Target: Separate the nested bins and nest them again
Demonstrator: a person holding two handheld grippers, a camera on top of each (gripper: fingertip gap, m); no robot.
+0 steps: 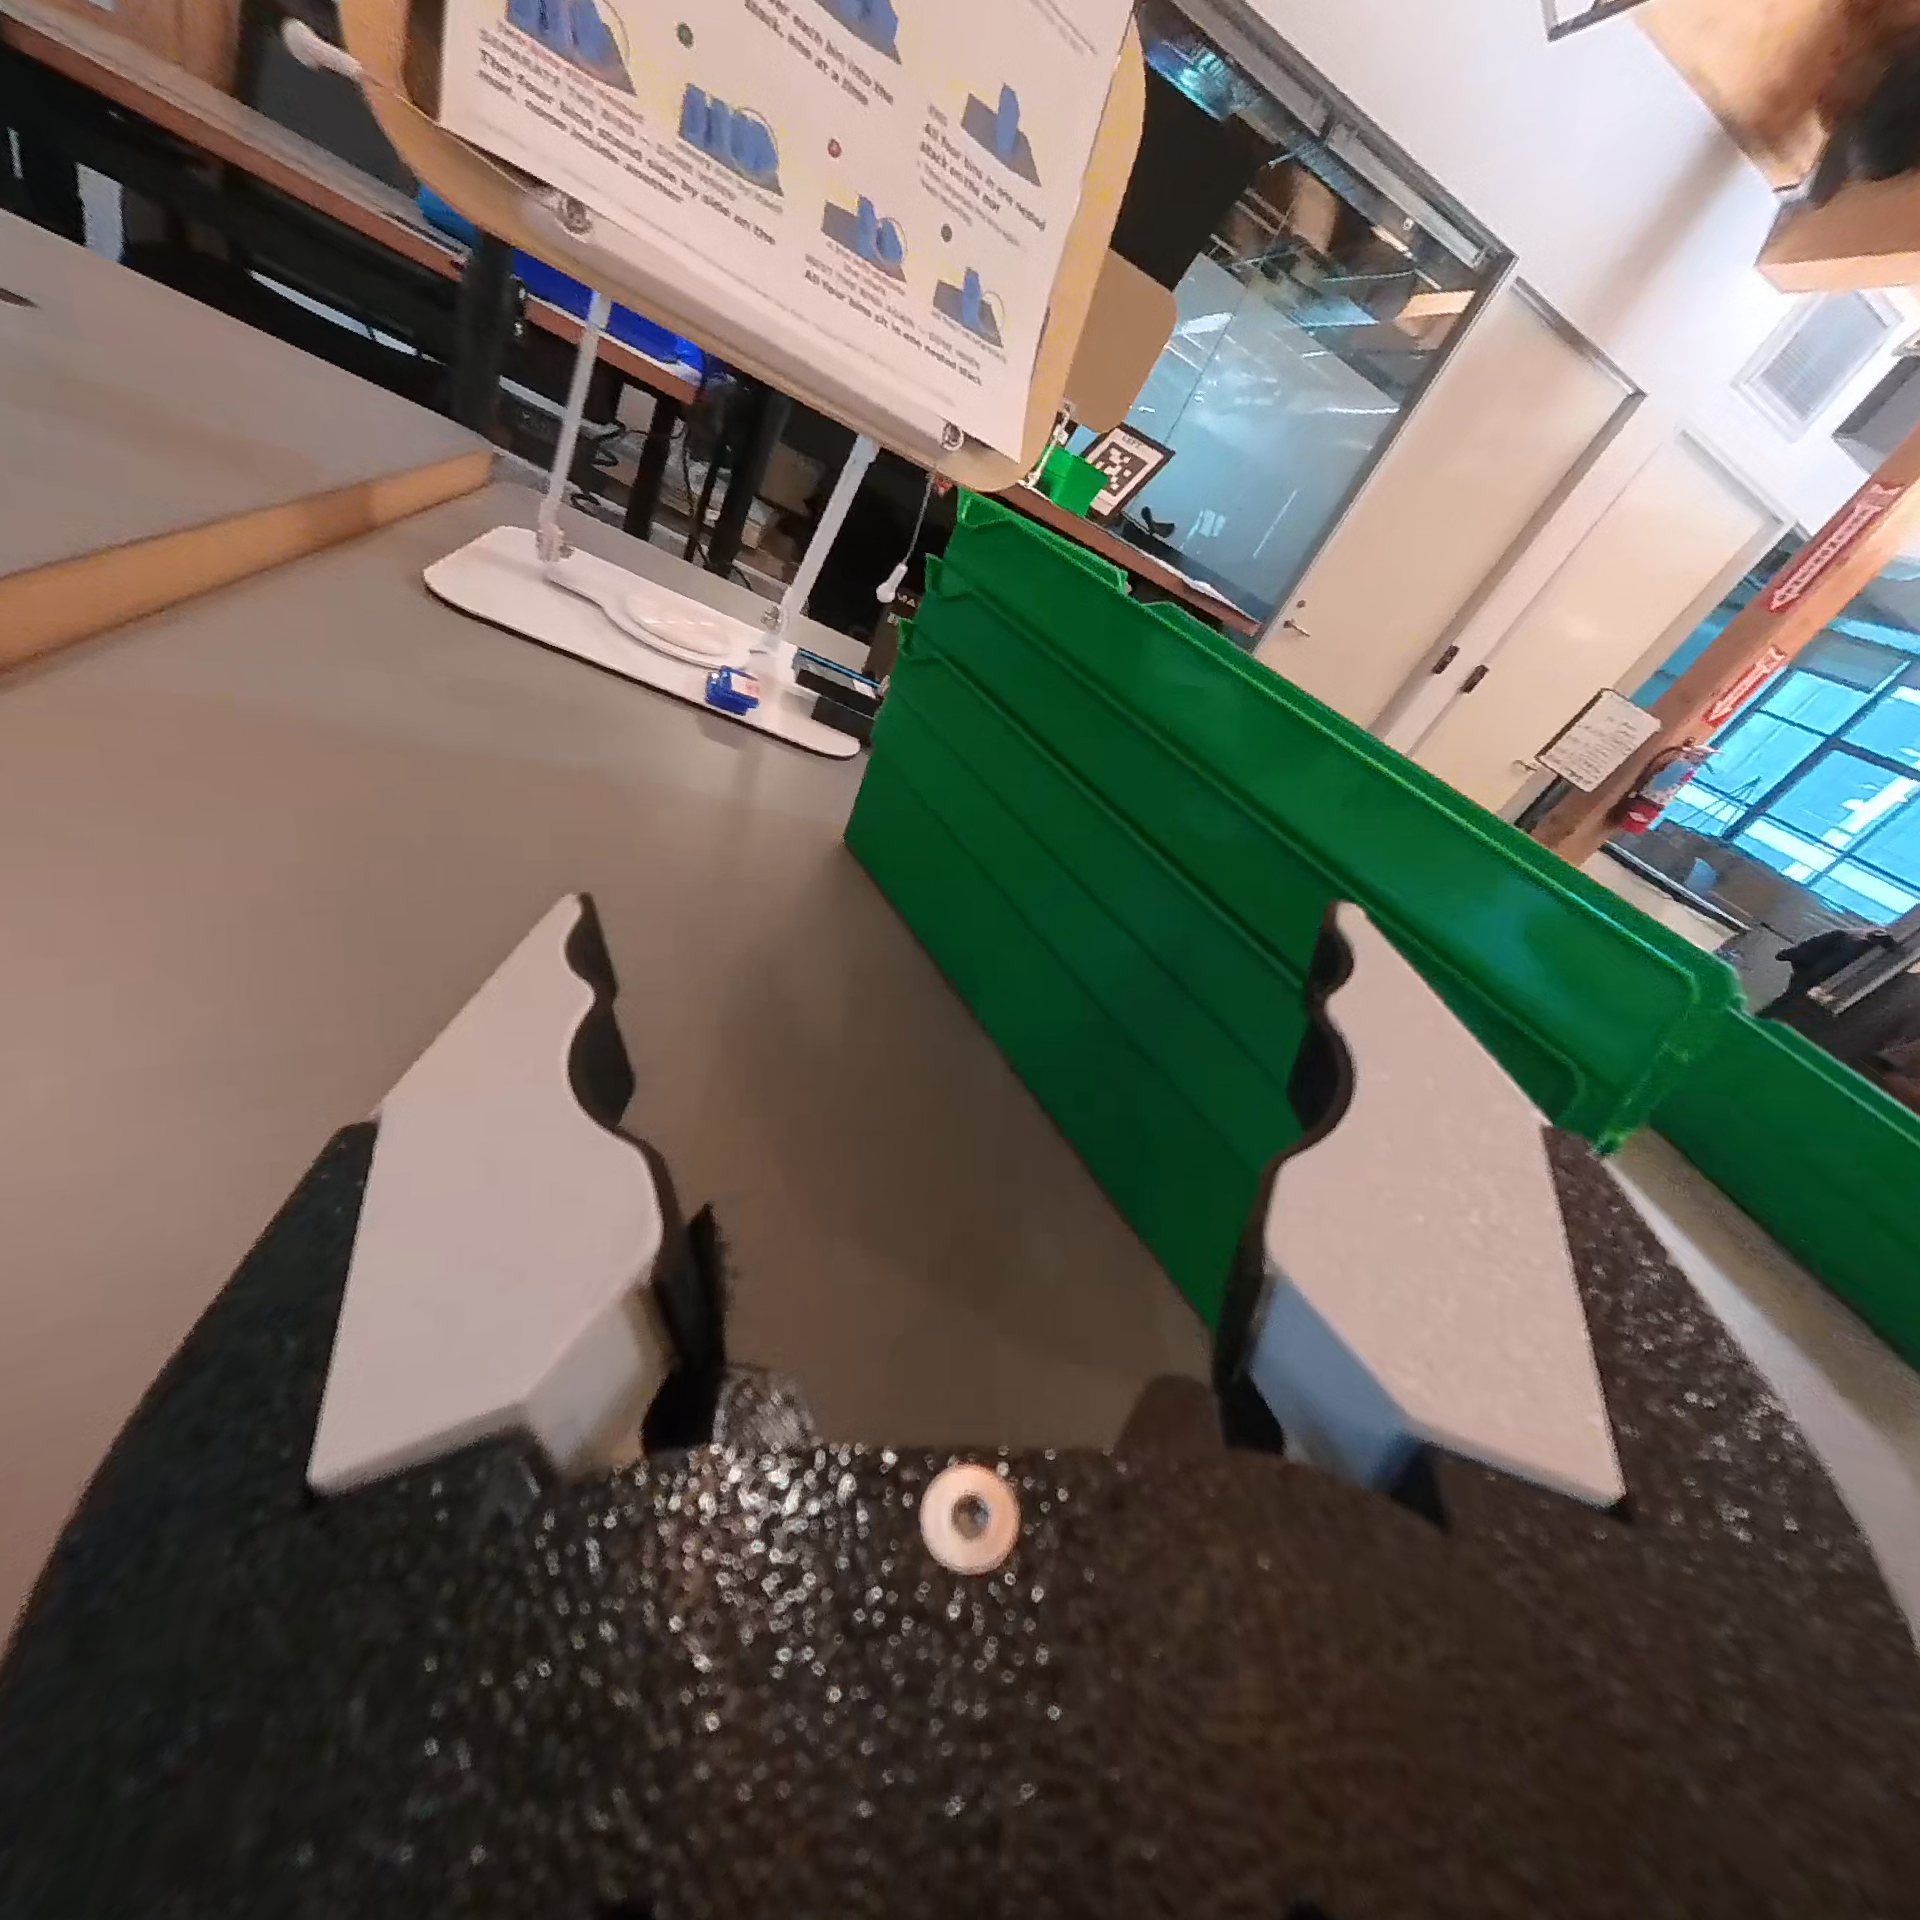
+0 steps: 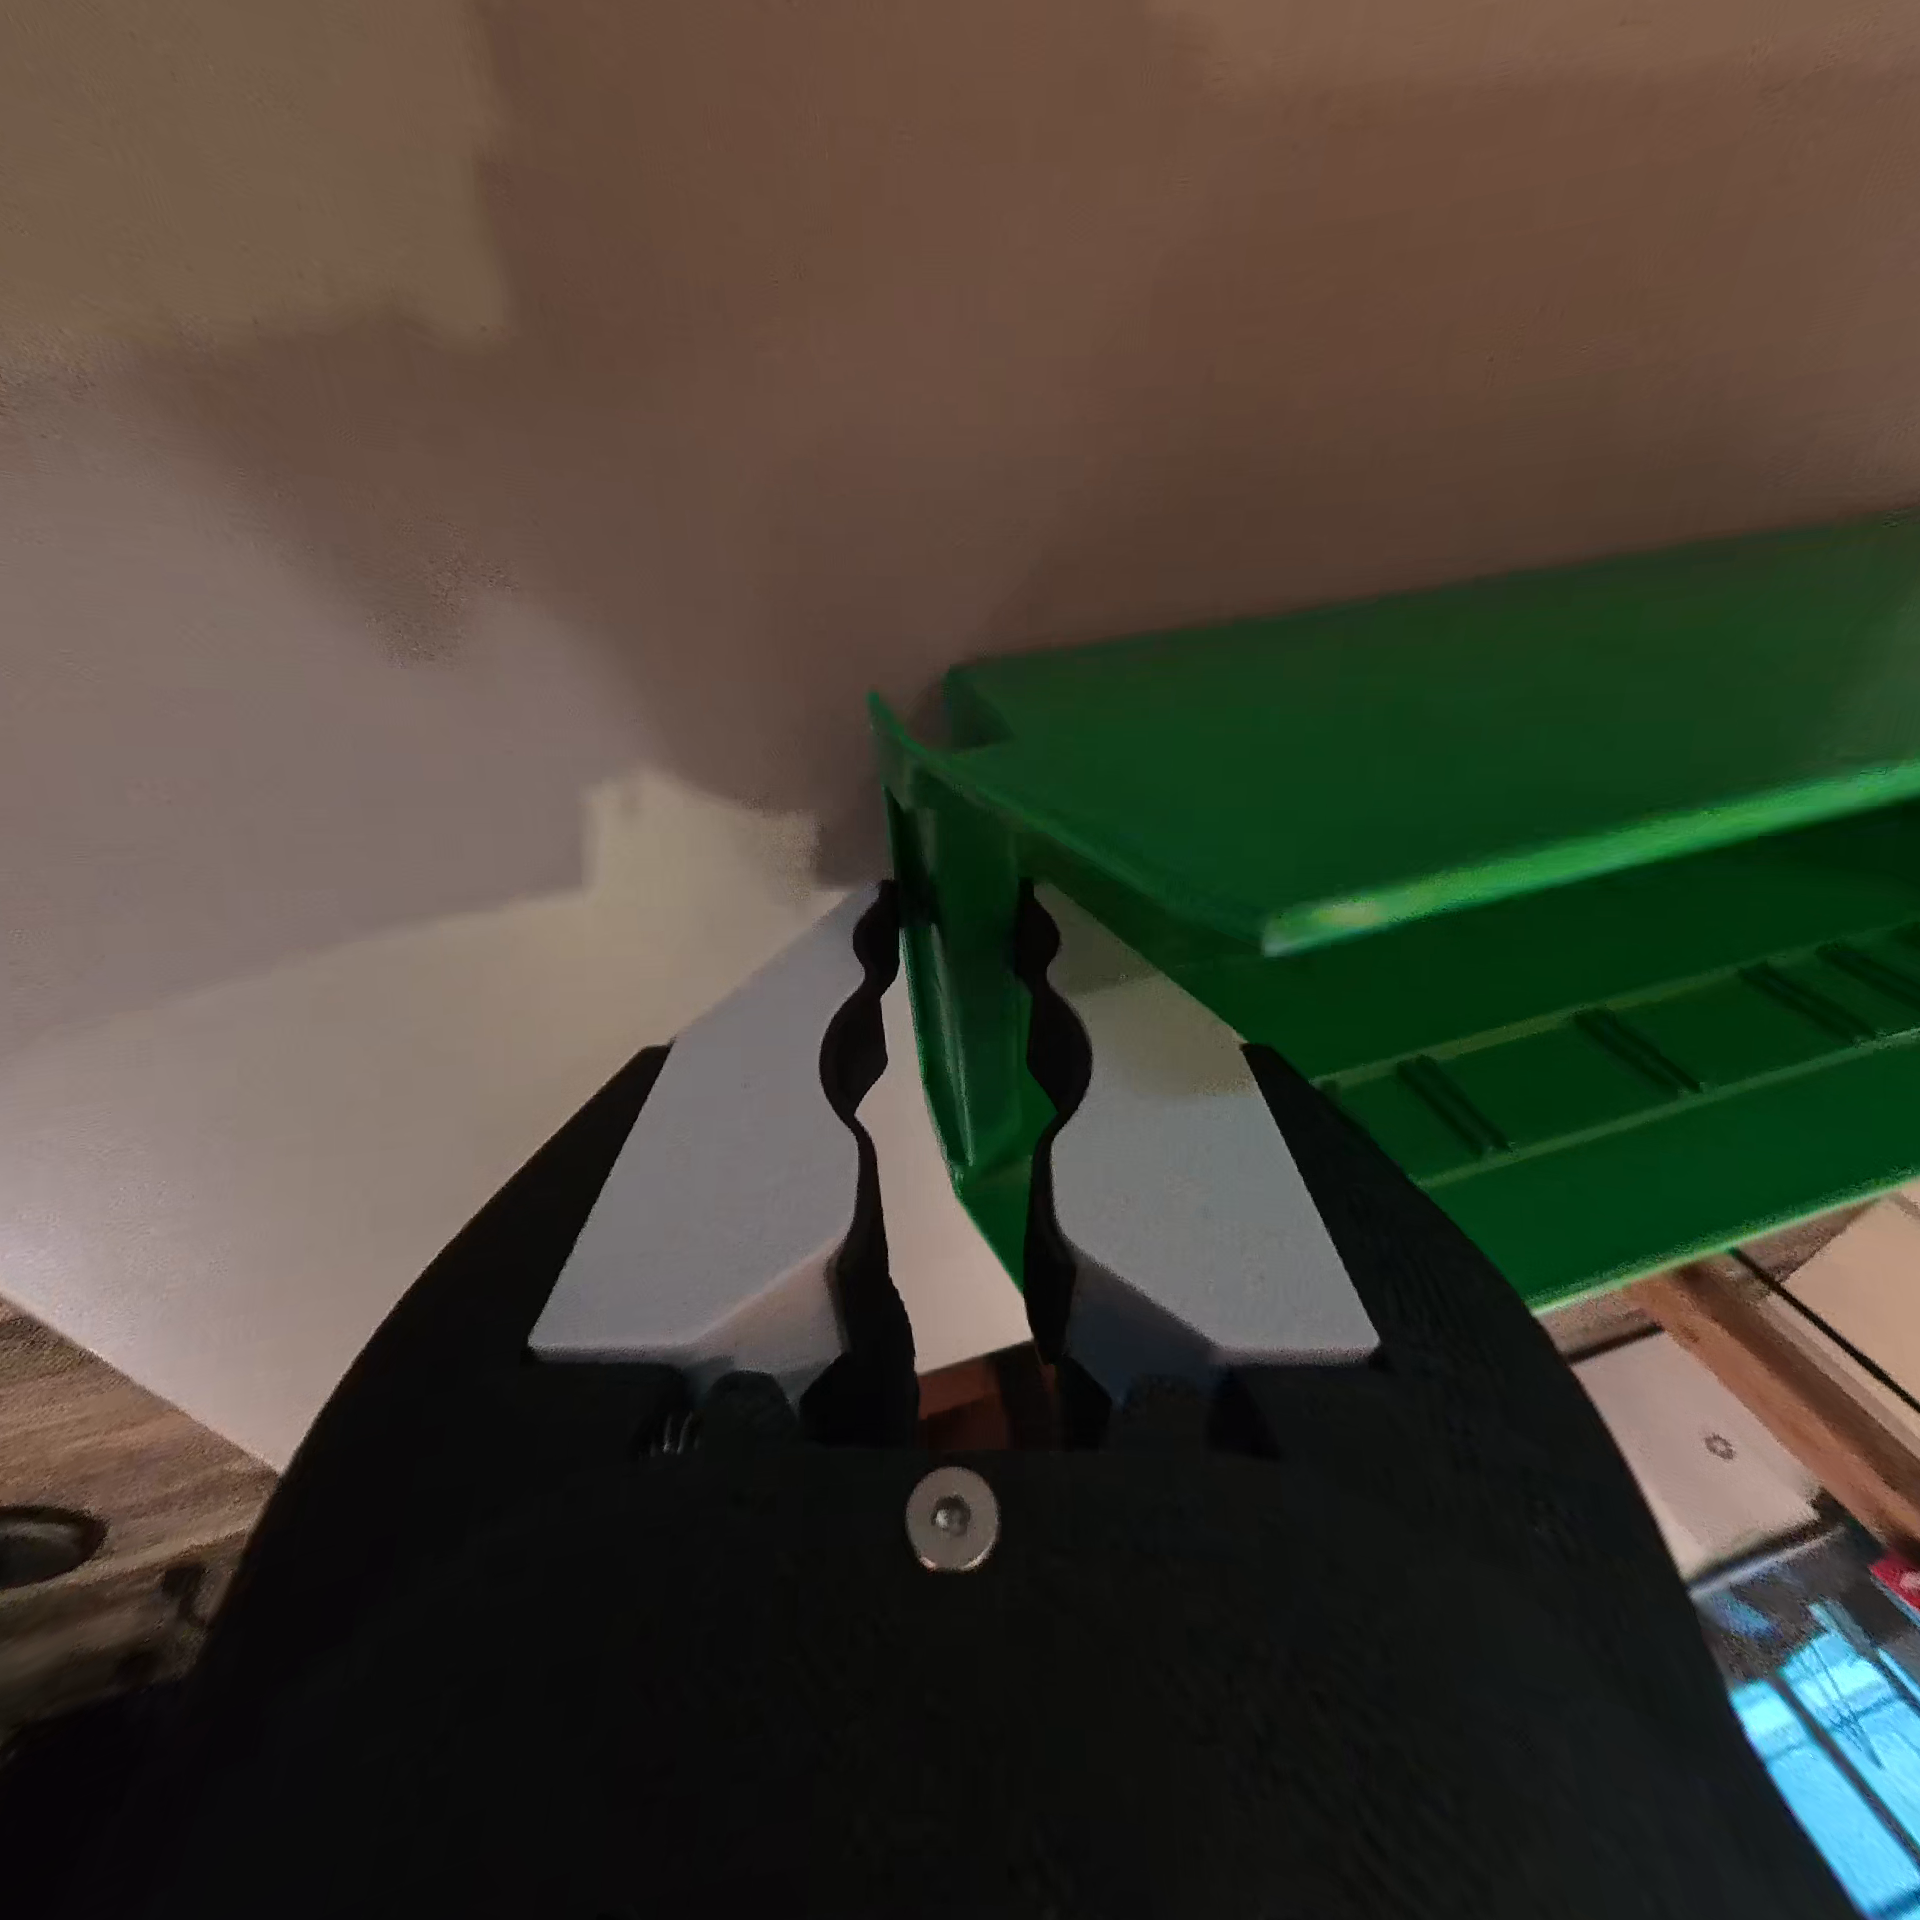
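A stack of nested green bins (image 1: 1091,831) stands on the grey table (image 1: 416,852), seen side-on at centre right in the left wrist view. My left gripper (image 1: 961,914) is open and empty, low over the table just left of the stack; its right finger (image 1: 1403,1143) overlaps the stack's side. More green bin wall (image 1: 1787,1143) shows at the far right. In the right wrist view my right gripper (image 2: 954,904) is shut on the end wall of a green bin (image 2: 1455,810), held up and tilted. The bin's ribbed side runs off to the right.
A printed sheet on cardboard (image 1: 831,156) hangs from a white stand whose base (image 1: 520,582) sits on the table behind the stack. A small blue object (image 1: 732,691) lies on that base. A raised wood-edged surface (image 1: 208,540) lies at the left.
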